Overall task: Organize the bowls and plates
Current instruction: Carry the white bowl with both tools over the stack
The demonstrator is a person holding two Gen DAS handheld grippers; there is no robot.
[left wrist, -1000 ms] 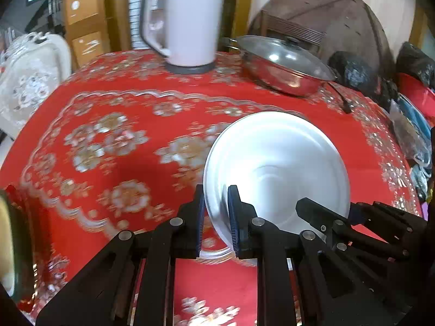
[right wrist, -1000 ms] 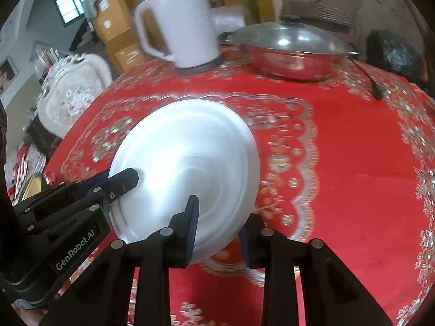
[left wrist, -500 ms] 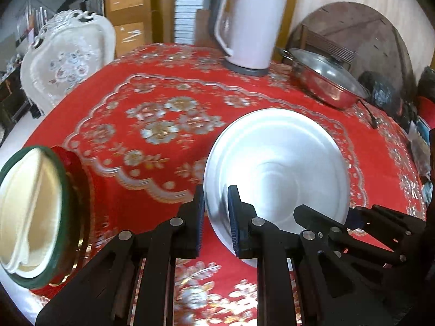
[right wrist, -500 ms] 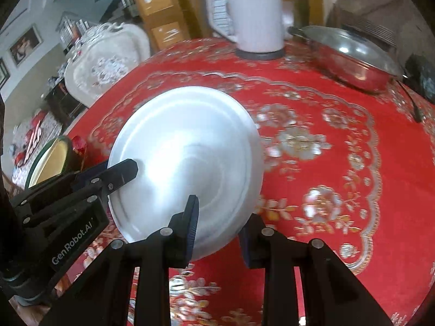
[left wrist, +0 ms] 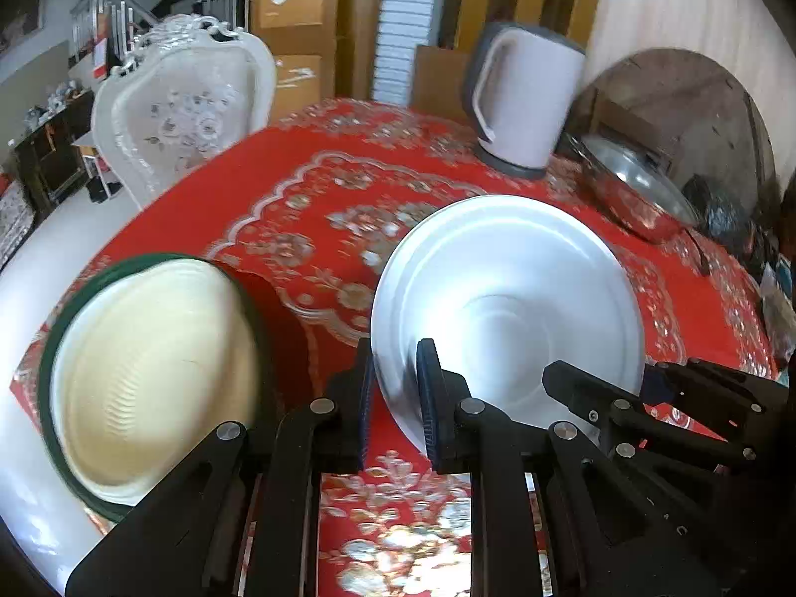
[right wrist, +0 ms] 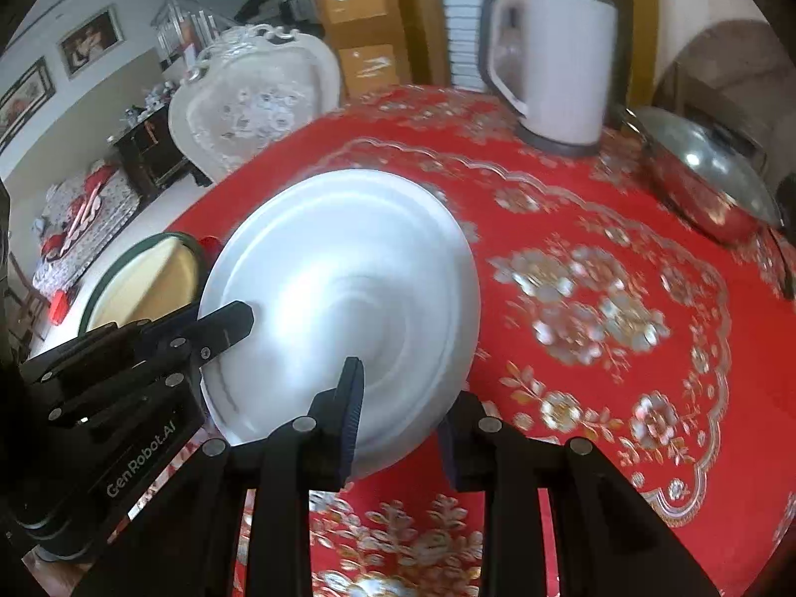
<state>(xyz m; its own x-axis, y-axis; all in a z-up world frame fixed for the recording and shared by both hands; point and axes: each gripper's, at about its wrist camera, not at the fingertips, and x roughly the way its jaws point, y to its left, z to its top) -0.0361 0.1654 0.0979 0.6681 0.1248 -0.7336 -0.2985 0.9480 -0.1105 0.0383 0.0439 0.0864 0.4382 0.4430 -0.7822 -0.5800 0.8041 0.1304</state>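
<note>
A white plate (left wrist: 507, 308) is held in the air above the red patterned tablecloth (left wrist: 308, 209). My left gripper (left wrist: 395, 388) is shut on the plate's near-left rim. My right gripper (right wrist: 398, 413) is shut on its other edge, and the plate (right wrist: 348, 293) fills the middle of the right wrist view. A cream bowl with a green rim (left wrist: 149, 378) sits at the table's left edge, just left of my left gripper; it also shows in the right wrist view (right wrist: 144, 278).
A white electric kettle (left wrist: 522, 109) and a lidded steel pan (left wrist: 632, 194) stand at the back of the table. A white ornate chair (left wrist: 184, 109) stands beyond the table's left side. Dark bags (left wrist: 721, 214) lie at the far right.
Both grippers have carried the plate to the left and back across the table. The cream bowl has come into view and now lies close beside the left gripper.
</note>
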